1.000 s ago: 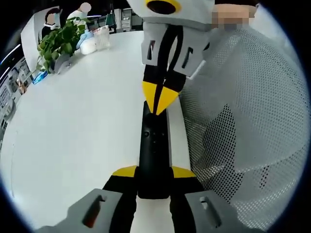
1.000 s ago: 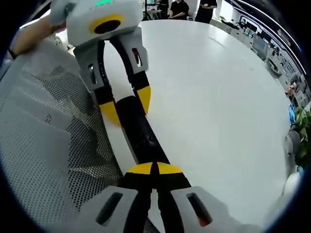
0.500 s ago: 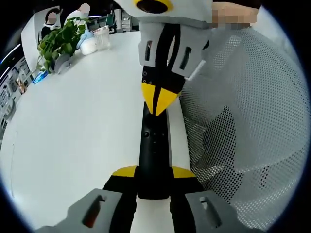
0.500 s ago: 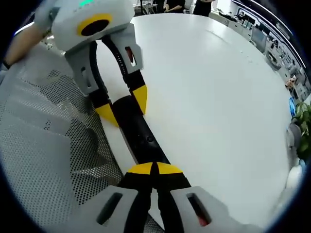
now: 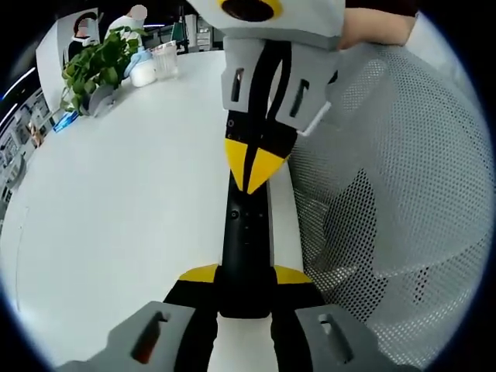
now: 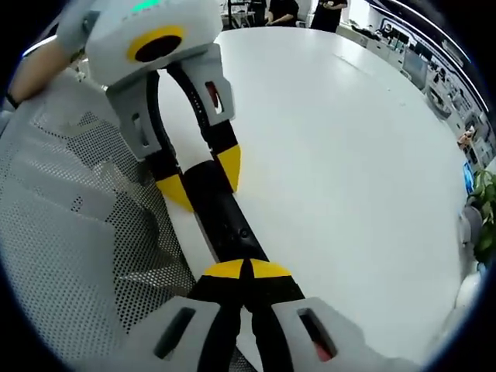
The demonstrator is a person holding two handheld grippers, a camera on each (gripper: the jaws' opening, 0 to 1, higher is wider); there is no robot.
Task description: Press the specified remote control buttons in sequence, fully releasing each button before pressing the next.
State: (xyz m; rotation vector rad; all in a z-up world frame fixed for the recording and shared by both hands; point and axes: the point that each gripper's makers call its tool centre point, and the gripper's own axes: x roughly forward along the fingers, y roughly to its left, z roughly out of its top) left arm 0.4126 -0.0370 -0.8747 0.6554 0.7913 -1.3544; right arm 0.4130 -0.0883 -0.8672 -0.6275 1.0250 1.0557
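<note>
A black remote control [image 5: 246, 240] lay lengthwise along the edge of a white table [image 5: 116, 201], its far end pointing away in the left gripper view. The left gripper [image 5: 246, 273] clasped the near end of the remote, its two yellow-tipped jaws pressed against either side of the black body. In the right gripper view the same remote [image 6: 225, 221] ran diagonally between the two tools, and the left gripper [image 6: 203, 177] was seen from the front, straddling the remote's far end.

The right gripper [image 6: 246, 269] had its yellow tips brought together with no gap, resting on the upper face of the remote. Seen in the left gripper view, the right gripper [image 5: 253, 167] came down from above, its joined tips touching the remote near the small buttons.

A white mesh chair back [image 5: 387, 194] stood just beside the table edge, on the side of the remote away from the table centre. A leafy green plant [image 5: 93, 66] and some pale containers [image 5: 151, 66] stood at the far side of the table, well apart from the remote. A person's hand [image 5: 376, 27] held the right gripper from above.
</note>
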